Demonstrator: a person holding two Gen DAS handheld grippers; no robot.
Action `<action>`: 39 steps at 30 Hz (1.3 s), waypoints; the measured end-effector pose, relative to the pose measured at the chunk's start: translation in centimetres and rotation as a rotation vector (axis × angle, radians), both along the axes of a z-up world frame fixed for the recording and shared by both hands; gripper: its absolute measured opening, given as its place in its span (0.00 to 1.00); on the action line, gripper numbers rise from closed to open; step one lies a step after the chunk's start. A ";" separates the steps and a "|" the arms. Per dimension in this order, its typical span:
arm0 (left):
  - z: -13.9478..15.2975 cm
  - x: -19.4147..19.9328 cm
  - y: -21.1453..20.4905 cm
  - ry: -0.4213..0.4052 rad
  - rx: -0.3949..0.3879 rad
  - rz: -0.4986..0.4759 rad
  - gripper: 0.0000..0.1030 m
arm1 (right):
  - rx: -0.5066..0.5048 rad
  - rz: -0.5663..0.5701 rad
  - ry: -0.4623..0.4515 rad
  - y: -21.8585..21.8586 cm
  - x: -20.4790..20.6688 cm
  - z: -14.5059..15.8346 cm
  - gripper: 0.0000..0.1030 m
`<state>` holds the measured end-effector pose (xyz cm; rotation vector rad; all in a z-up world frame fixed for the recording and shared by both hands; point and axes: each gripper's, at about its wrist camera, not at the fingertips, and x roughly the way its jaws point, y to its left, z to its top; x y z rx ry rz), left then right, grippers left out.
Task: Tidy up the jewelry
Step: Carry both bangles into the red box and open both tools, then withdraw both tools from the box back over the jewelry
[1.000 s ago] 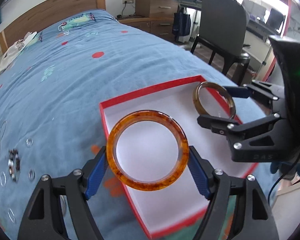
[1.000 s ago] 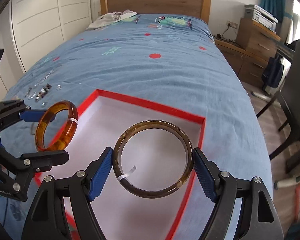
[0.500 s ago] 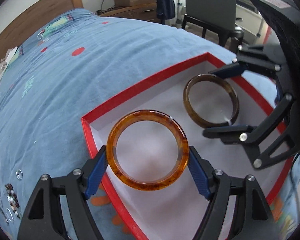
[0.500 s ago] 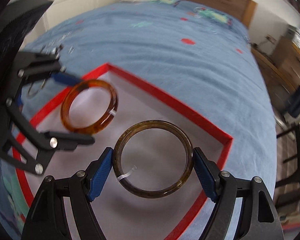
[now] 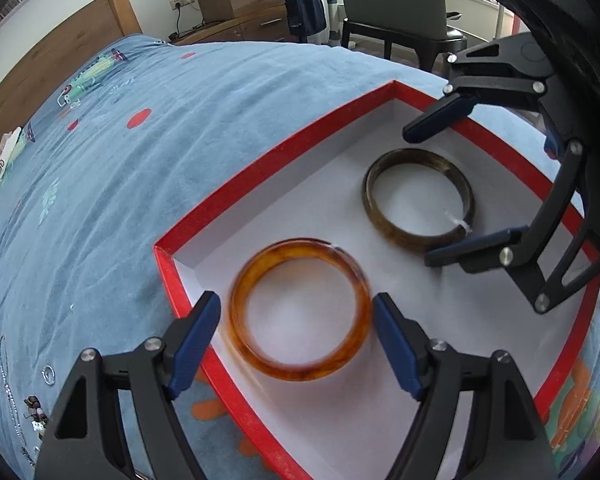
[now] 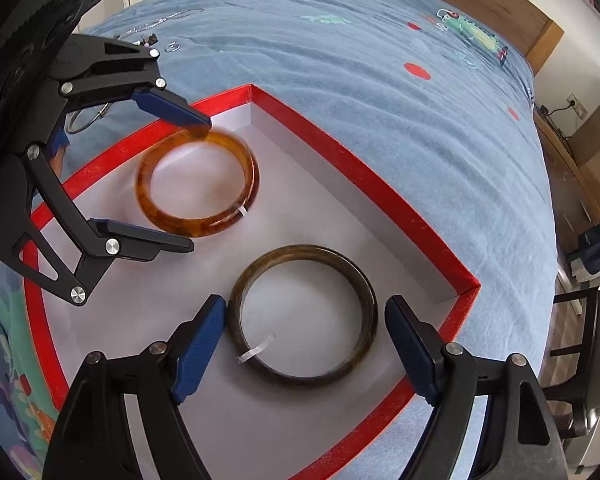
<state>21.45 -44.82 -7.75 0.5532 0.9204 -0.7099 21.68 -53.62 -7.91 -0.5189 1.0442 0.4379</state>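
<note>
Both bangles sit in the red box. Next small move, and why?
Probably lift both grippers straight up out of the red box. The amber bangle sits between the left gripper pads with gaps showing; the right gripper jaws are opening around the dark bangle. More small jewelry waits on the bedspread.

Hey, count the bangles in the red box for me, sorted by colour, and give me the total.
Amber-orange bangle: 1
Dark olive-brown bangle: 1
Total: 2, both in the red box.
</note>
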 end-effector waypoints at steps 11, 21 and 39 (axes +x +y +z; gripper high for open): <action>2.3 -0.7 1.1 0.045 -0.052 0.039 0.74 | 0.017 -0.076 -0.058 -1.0 -2.0 3.1 0.86; 8.0 -5.1 7.7 -0.022 -0.113 0.149 0.74 | 0.122 -0.232 -0.146 -2.0 -7.3 7.9 0.86; 13.1 -13.4 34.6 -0.140 -0.182 0.552 0.74 | 0.246 -0.181 -0.237 12.0 -16.0 12.1 0.86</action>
